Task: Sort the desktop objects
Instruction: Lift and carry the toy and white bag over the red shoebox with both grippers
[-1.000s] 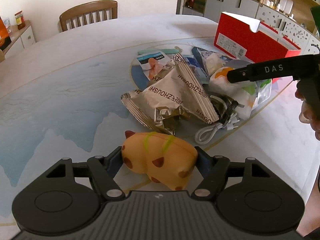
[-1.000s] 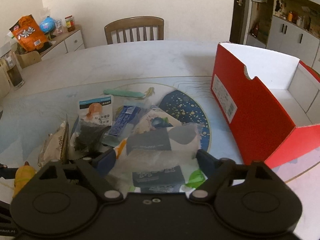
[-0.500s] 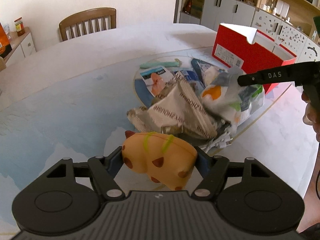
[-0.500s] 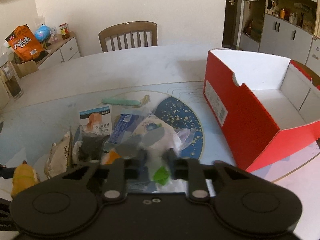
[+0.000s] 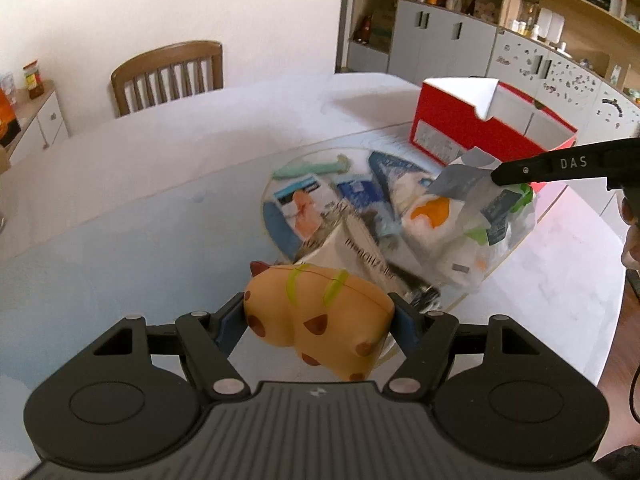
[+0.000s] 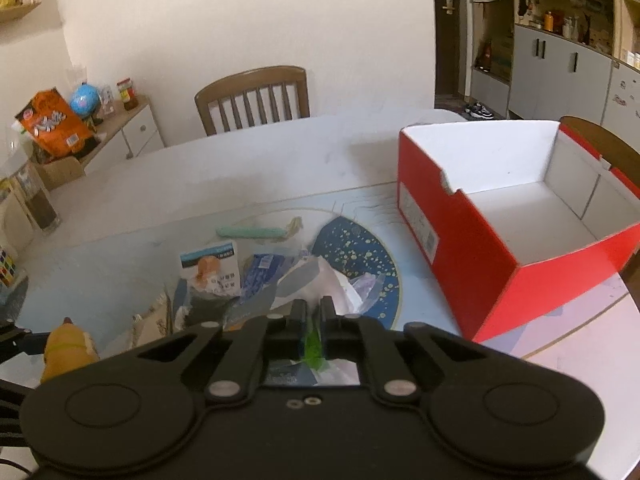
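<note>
My left gripper is shut on a yellow spotted squishy toy, held above the table in front of a pile of packets. The toy also shows in the right wrist view. My right gripper is shut on a clear plastic snack bag with orange and green print, lifted above the pile; in its own view the bag hangs between the fingers. An open red box with a white inside stands to the right, empty.
Left on the table are a silver foil packet, blue sachets, a white packet with an orange picture and a mint-green strip. A wooden chair stands behind the table. A side cabinet with snacks is at left.
My right gripper closed on the plastic bag and lifted it off the pile toward the right. My left gripper rose and pulled back with the toy still in it.
</note>
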Tool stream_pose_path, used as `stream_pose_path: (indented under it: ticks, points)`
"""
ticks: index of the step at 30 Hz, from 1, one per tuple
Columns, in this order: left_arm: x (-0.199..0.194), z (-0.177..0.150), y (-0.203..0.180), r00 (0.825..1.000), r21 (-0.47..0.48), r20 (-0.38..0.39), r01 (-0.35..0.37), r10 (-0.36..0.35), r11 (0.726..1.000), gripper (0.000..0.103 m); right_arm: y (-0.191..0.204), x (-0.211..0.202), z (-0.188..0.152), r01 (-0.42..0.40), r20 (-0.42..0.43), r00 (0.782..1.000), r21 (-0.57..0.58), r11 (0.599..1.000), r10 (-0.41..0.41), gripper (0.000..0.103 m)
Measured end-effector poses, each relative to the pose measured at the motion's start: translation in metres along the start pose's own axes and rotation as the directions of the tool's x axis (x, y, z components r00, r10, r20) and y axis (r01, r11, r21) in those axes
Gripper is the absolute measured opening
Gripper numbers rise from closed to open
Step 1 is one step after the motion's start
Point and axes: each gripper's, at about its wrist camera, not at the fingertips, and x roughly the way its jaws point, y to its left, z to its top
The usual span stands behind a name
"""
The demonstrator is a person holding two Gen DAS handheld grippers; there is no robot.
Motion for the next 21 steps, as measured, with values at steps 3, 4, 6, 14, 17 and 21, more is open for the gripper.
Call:
stream_pose_path:
  ticks: [3, 4, 6, 14, 17, 21]
  points:
    - [-0.004, 0.008, -0.004, 1.0, 0.014, 0.011, 0.015, -0.016, 1.0, 0.073, -0.002, -0.01, 0.004, 0.011, 0.012, 1.0, 0.012, 1.0, -0.011, 0.005]
    - [-0.004, 0.01, -0.006, 1.0, 0.02, 0.015, 0.018, -0.019, 1.0, 0.073, -0.003, -0.013, 0.005, 0.009, 0.015, 1.0, 0.02, 1.0, -0.01, 0.005]
    - [-0.006, 0.013, -0.008, 0.999, 0.026, 0.02, 0.024, -0.025, 0.999, 0.073, -0.006, -0.02, 0.008, 0.005, 0.02, 1.0, 0.039, 0.999, -0.006, 0.005]
    - [-0.013, 0.029, -0.015, 0.999, 0.043, 0.041, -0.001, -0.001, 0.999, 0.073, -0.022, -0.041, 0.028, -0.006, 0.07, 0.998, 0.072, 0.997, 0.001, 0.005]
    - [-0.016, 0.036, -0.016, 0.999, 0.037, 0.047, -0.006, 0.004, 0.999, 0.073, -0.031, -0.043, 0.038, -0.013, 0.078, 0.997, 0.086, 0.996, 0.006, 0.005]
    - [-0.017, 0.049, -0.022, 0.998, 0.037, 0.059, -0.017, 0.015, 0.999, 0.073, -0.045, -0.044, 0.051, -0.015, 0.091, 0.996, 0.085, 0.996, 0.007, 0.005]
